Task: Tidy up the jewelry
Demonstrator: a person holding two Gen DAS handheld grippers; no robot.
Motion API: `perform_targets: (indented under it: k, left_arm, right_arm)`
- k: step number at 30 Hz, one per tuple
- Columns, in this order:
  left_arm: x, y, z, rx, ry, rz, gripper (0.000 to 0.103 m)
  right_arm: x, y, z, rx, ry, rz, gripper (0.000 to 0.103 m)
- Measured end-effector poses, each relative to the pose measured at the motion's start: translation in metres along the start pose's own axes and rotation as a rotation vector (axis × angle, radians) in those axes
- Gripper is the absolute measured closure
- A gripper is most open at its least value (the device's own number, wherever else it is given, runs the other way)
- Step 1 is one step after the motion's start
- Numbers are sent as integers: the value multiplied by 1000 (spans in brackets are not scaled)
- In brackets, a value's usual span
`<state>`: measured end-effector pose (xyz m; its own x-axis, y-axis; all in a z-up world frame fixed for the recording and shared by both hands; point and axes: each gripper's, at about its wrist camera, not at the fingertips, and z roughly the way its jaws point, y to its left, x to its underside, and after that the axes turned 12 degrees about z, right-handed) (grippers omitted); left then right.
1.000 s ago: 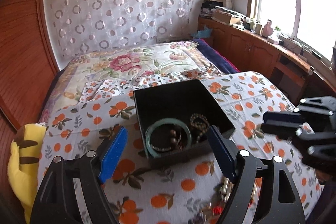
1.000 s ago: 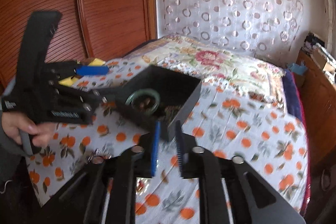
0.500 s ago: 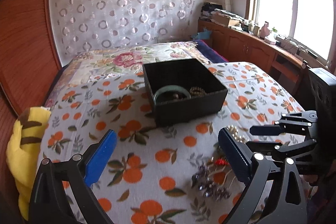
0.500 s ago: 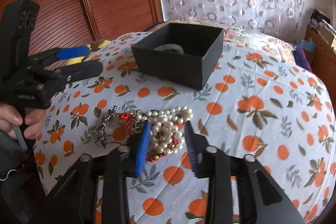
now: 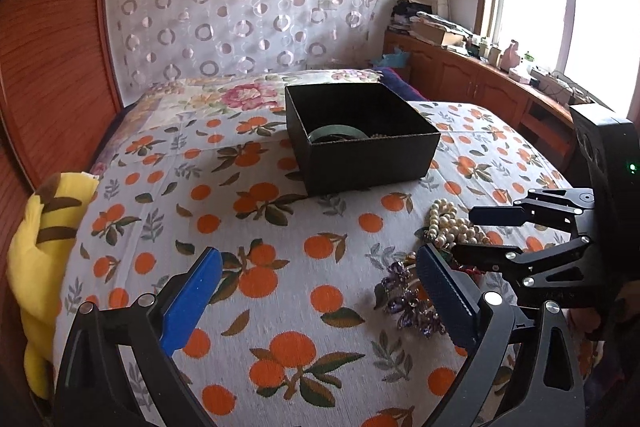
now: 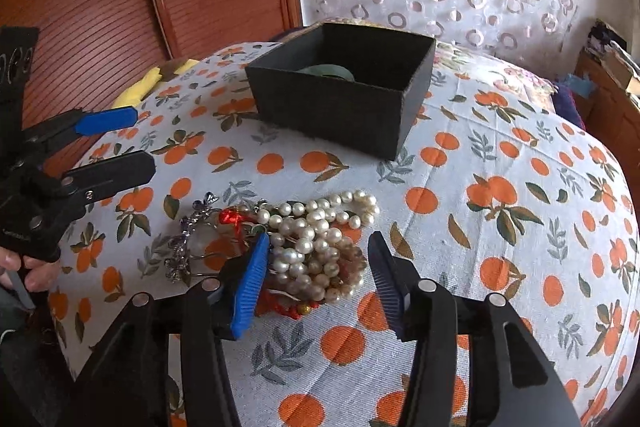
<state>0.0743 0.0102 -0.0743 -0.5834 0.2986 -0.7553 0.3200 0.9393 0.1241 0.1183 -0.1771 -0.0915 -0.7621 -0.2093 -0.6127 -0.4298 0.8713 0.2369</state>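
A heap of jewellery lies on the orange-print bedcover: a pearl necklace (image 6: 316, 239) (image 5: 448, 223), a purple brooch (image 5: 408, 303) (image 6: 188, 243) and a red-threaded piece (image 6: 230, 217). My right gripper (image 6: 318, 267) (image 5: 480, 233) straddles the pearls. Its jaws are opening; the blue left pad grazes the heap and the right pad stands apart. My left gripper (image 5: 318, 291) (image 6: 120, 147) is wide open over bare cover just left of the brooch, holding nothing. Beyond stands a black open box (image 5: 360, 151) (image 6: 340, 107) with a green bangle (image 5: 338, 131) (image 6: 328, 71) inside.
A yellow plush toy (image 5: 40, 251) lies at the bed's left edge against a wooden wardrobe (image 5: 48, 67). A cluttered wooden cabinet (image 5: 480, 83) runs under the window on the right. A person's hand (image 6: 36, 271) grips the left tool's handle.
Both grippers drew back from the box and sank to the jewellery heap near the bed's front. The right jaws widened around the pearls; the left jaws spread a little more.
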Motion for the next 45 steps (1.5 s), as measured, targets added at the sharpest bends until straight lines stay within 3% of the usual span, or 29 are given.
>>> perform_targets:
  k: [2, 3, 9, 21, 32, 43, 45]
  left_arm:
    - [1, 0, 0, 1, -1, -1, 9]
    - [1, 0, 0, 2, -1, -1, 9]
    - [3, -5, -2, 7, -5, -1, 9]
    - [4, -11, 1, 22, 6, 1, 9]
    - [3, -13, 1, 28, 8, 5, 9]
    - [-4, -41, 3, 101, 22, 80, 9]
    - [-6, -45, 4, 122, 20, 86, 16]
  right_arm:
    - [1, -1, 1, -2, 4, 0, 50]
    - [1, -2, 1, -9, 8, -1, 61]
    - [1, -2, -11, -28, -16, 0, 81]
    - [-7, -13, -39, -31, -92, 17, 83]
    - [-19, -37, -76, 23, -188, 42, 83]
    - [-20, -69, -107, 70, -252, 100, 83]
    - [-18, -76, -110, 74, -253, 109, 83]
